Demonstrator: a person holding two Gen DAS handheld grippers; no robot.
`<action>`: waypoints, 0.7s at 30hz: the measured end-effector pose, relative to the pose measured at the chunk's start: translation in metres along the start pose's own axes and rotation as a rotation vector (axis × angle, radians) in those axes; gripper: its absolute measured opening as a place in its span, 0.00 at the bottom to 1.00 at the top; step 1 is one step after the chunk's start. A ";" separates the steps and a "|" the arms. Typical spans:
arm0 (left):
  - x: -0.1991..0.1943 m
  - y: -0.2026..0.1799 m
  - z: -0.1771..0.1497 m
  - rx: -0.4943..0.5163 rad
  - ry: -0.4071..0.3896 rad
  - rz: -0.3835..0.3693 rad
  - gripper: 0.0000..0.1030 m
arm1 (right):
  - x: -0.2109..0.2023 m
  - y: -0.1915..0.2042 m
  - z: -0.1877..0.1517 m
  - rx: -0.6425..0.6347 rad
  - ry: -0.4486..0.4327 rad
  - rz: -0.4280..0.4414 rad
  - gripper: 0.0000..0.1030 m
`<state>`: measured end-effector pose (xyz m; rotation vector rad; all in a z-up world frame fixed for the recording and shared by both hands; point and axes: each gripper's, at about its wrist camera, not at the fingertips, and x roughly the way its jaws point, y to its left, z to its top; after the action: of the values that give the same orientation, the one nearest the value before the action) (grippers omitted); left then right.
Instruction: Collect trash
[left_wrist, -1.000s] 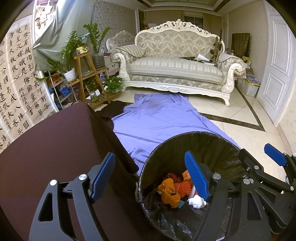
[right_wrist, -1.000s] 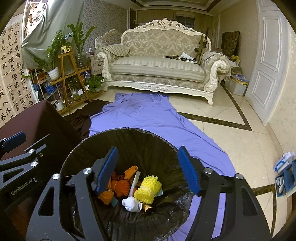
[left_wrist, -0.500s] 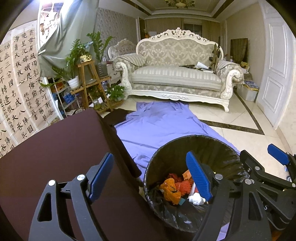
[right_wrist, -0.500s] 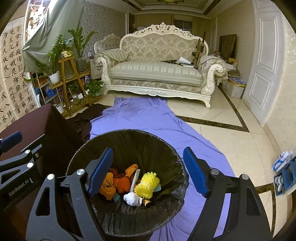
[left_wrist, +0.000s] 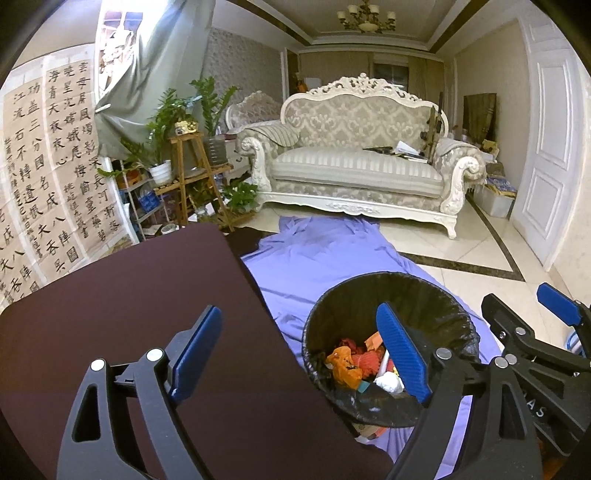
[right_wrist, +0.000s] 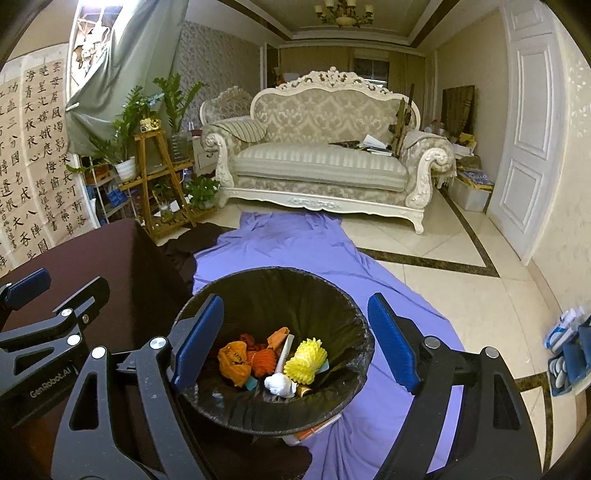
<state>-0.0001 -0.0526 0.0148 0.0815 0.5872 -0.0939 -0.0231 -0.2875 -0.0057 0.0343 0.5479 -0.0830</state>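
Blue-padded left tool (left_wrist: 299, 350) and right tool (right_wrist: 295, 338) both gape wide, empty, above the bin (right_wrist: 273, 280).

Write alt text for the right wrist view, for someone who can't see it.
The open, empty right gripper hovers above a black-lined trash bin holding orange, yellow and white scraps. The bin stands on a purple sheet on a tiled floor, with a dark table to its left and a cream sofa beyond.
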 end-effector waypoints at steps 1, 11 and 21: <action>-0.003 0.001 -0.002 -0.003 -0.004 0.002 0.81 | -0.002 0.001 0.001 -0.003 -0.003 0.001 0.76; -0.016 0.011 -0.007 -0.029 -0.019 0.013 0.81 | -0.026 0.008 -0.005 -0.016 -0.027 0.003 0.77; -0.017 0.013 -0.010 -0.030 -0.020 0.010 0.81 | -0.026 0.009 -0.006 -0.015 -0.030 0.004 0.77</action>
<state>-0.0184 -0.0377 0.0165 0.0544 0.5678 -0.0758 -0.0479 -0.2766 0.0027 0.0195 0.5188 -0.0750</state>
